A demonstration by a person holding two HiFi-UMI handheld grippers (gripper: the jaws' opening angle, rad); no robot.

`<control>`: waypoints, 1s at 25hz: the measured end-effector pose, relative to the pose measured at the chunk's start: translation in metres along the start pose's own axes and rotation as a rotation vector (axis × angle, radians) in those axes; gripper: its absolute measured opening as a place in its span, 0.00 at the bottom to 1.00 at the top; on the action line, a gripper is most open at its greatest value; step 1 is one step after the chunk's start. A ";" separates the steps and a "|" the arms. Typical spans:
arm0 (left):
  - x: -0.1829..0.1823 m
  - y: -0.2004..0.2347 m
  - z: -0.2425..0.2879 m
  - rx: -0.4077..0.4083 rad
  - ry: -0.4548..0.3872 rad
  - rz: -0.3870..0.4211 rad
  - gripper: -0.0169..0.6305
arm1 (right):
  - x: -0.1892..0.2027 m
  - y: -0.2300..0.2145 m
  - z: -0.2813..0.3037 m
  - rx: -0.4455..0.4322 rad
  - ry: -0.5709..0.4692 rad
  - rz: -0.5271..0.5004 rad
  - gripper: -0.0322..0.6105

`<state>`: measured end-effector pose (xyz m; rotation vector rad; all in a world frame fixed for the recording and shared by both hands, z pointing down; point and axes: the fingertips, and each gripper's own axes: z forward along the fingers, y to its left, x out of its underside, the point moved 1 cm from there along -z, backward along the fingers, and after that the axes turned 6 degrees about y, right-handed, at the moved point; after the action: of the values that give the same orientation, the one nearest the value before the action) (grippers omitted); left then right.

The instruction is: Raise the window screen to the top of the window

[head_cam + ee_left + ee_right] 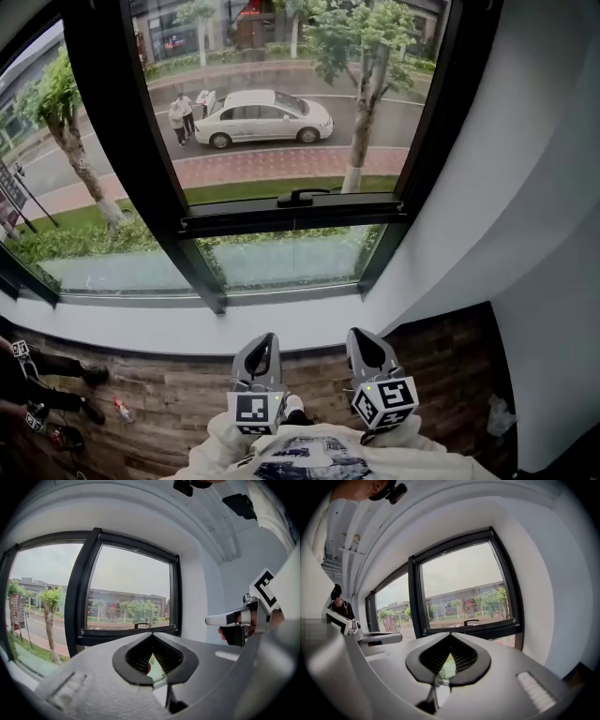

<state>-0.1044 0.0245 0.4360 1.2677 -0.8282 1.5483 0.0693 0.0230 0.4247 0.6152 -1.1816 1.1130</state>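
Note:
The window (281, 141) has a black frame, and a black crossbar (292, 218) with a small handle (302, 196) runs across it low down. That handle also shows in the left gripper view as the handle (142, 625) and in the right gripper view as the handle (471, 620). My left gripper (265, 339) and right gripper (362, 335) sit side by side near my body, well short of the window, pointing at it. Both are shut with nothing between the jaws. The left gripper (151, 637) and right gripper (450, 637) show their ribbed pads closed together.
A white sill (187, 323) runs under the window above a wood-plank floor (169, 394). A white wall (525, 187) closes the right side. Another person's legs (47, 375) stand at the lower left. A crumpled bag (500, 412) lies on the floor at the right.

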 end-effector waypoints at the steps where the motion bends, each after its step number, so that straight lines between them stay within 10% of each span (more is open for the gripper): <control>1: -0.002 0.000 0.002 0.010 -0.006 0.005 0.03 | -0.001 0.000 0.003 0.003 -0.004 -0.003 0.06; 25: 0.009 0.040 0.073 -0.054 0.058 0.131 0.03 | -0.014 -0.013 0.102 -0.082 0.017 -0.046 0.06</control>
<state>-0.1178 -0.0537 0.4640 1.1435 -0.9243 1.6476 0.0395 -0.0742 0.4457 0.5663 -1.1871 1.0243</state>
